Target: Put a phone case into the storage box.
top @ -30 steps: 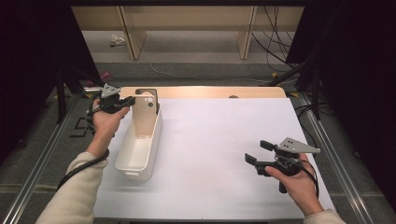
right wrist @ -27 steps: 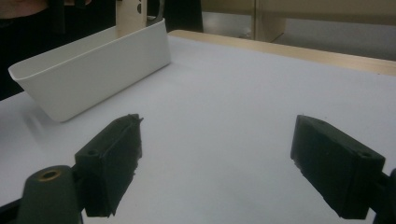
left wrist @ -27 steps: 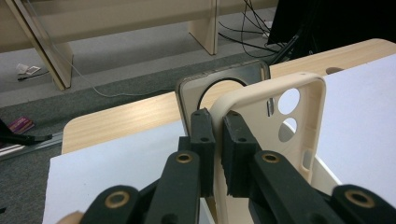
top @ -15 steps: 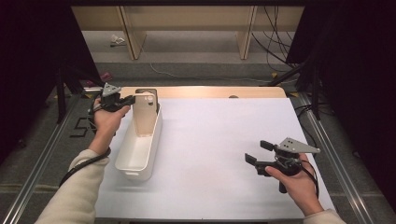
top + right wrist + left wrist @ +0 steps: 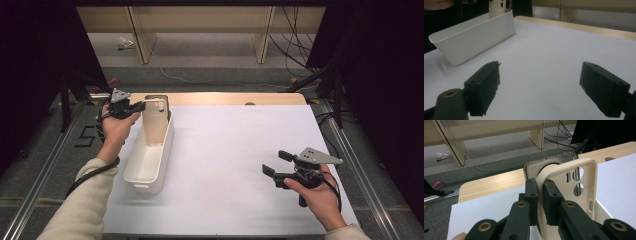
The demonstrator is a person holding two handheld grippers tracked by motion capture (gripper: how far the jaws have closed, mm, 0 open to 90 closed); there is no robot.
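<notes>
holding the far left of the table, your left gripper [image 5: 136, 106] has its jaws clamped on the side edge of a beige phone case [image 5: 156, 120], and in the left gripper view the two black pads [image 5: 531, 195] pinch that thin wall [image 5: 564, 192] with nothing else between them. the case stands upright at the far end of the white bin [image 5: 145, 165], its camera cutouts up near the top, and a second, darker-edged flat piece [image 5: 554, 161] sits directly behind it, touching or very nearly so; you cannot tell from these views what that piece is. the bin lies lengthwise along the left side of the white mat [image 5: 235, 150], its near end pointing back toward you. moving right, the middle of the mat is bare surface. at the near right, your right gripper [image 5: 278, 163] hovers low over the mat, well apart from the bin, with its jaws spread wide and nothing between them; the right gripper view shows the bin [image 5: 474, 37] off across the mat with the case [image 5: 497, 6] rising at its far end.
</notes>
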